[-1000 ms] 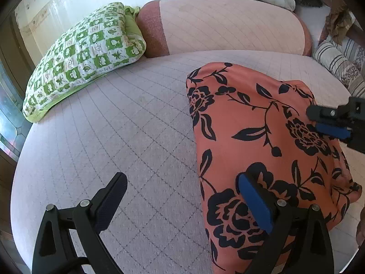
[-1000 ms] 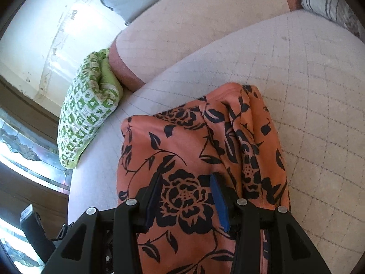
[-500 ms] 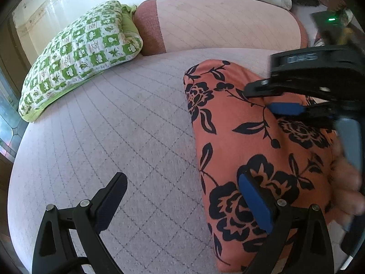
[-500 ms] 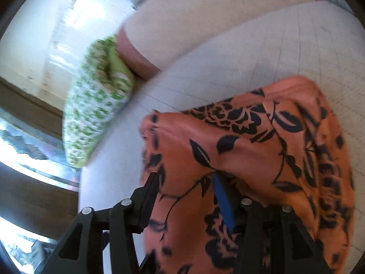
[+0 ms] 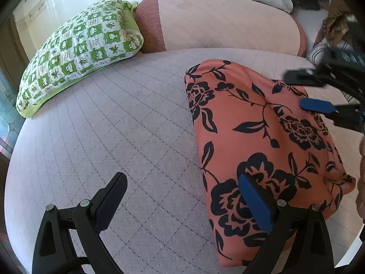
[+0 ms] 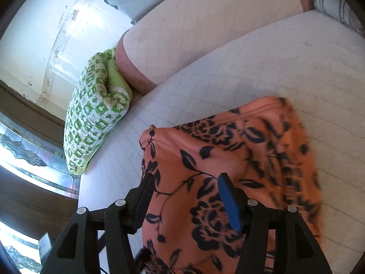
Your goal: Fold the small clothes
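Both grippers' fingers (image 5: 255, 203) (image 6: 229, 202) spread wide above orange floral garment (image 5: 262, 137), gripping nothing.

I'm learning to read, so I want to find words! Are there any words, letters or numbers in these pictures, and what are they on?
No words can be read here.
The right tongs carry pale marks on their black body, too blurred to read.
The orange flowered cloth, the green checked pillow and the quilted bed show only patterns, no letters.
The left tongs have no writing.
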Action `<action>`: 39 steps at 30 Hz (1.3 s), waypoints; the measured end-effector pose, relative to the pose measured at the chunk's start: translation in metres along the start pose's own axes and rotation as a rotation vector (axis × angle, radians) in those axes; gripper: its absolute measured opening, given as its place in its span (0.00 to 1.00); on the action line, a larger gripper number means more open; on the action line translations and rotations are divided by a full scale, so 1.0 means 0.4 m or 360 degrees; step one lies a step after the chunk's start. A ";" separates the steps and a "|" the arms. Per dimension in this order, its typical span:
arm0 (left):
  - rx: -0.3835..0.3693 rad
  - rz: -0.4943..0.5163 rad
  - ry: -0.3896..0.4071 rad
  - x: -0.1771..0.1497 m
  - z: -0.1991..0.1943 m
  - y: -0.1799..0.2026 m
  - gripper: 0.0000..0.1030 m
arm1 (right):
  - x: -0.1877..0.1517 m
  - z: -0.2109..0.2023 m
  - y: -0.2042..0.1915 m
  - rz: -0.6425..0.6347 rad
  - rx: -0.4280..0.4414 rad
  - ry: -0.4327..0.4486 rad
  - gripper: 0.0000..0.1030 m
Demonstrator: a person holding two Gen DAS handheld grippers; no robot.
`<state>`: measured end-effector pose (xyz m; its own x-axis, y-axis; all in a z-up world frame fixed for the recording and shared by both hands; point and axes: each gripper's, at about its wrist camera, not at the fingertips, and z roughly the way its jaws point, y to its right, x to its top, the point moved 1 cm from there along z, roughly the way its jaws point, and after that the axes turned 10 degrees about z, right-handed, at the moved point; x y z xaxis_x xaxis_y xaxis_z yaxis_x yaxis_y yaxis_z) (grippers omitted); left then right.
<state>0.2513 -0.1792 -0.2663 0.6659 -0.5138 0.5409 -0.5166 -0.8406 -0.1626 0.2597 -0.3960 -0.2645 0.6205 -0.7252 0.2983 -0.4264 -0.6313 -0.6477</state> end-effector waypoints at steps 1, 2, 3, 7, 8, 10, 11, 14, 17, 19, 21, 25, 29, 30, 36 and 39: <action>-0.0019 -0.0016 0.0006 0.002 0.000 -0.004 0.95 | 0.001 -0.012 0.008 -0.0009 -0.0011 0.0012 0.60; -0.0030 -0.0028 0.0010 0.003 0.000 -0.006 0.95 | 0.000 -0.032 0.022 -0.0027 -0.0027 0.0025 0.60; -0.0042 -0.0045 0.0015 0.006 0.000 -0.009 0.95 | 0.001 -0.043 0.030 -0.0036 -0.0032 0.0030 0.60; -0.0066 -0.0084 0.0032 0.016 0.004 -0.011 0.95 | 0.007 -0.094 0.084 -0.0056 -0.0041 0.0044 0.62; -0.0070 -0.0088 0.0037 0.019 0.005 -0.011 0.95 | 0.009 -0.106 0.098 -0.0052 -0.0037 0.0053 0.62; -0.0072 -0.0089 0.0050 0.025 0.008 -0.007 0.95 | 0.016 -0.128 0.128 -0.0052 -0.0036 0.0063 0.65; -0.0073 -0.0088 0.0053 0.028 0.010 -0.005 0.95 | 0.018 -0.139 0.141 -0.0056 -0.0032 0.0071 0.65; -0.0078 -0.0082 0.0059 0.034 0.017 0.004 0.95 | 0.024 -0.157 0.177 -0.0054 -0.0013 0.0075 0.68; -0.0079 -0.0077 0.0063 0.039 0.024 0.011 0.95 | 0.028 -0.161 0.217 -0.0033 0.0014 0.0023 0.68; -0.0081 -0.0081 0.0064 0.041 0.028 0.011 0.95 | 0.029 -0.159 0.237 -0.0029 0.0030 -0.0015 0.68; -0.0095 -0.0094 0.0058 0.045 0.033 0.010 0.95 | 0.027 -0.154 0.249 -0.0023 0.0048 -0.0046 0.68; -0.0133 -0.0111 0.0044 0.048 0.047 0.005 0.95 | 0.020 -0.134 0.266 -0.0014 0.0059 -0.0119 0.68; -0.0170 -0.0129 0.0038 0.052 0.057 -0.002 0.95 | 0.016 -0.113 0.279 0.0003 0.0076 -0.0171 0.68; -0.0176 -0.0129 0.0037 0.054 0.058 -0.003 0.95 | 0.017 -0.109 0.282 0.0010 0.0086 -0.0186 0.68; -0.0200 -0.0136 0.0040 0.060 0.061 -0.010 0.95 | 0.010 -0.077 0.292 0.0038 0.0109 -0.0263 0.68; -0.0212 -0.0131 0.0052 0.062 0.057 -0.010 0.95 | 0.006 -0.065 0.293 0.0038 0.0118 -0.0296 0.68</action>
<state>0.2822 -0.1928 -0.2710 0.6921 -0.4363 0.5749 -0.5293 -0.8484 -0.0067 0.1942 -0.4791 -0.3215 0.7248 -0.6720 0.1520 -0.3971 -0.5877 -0.7049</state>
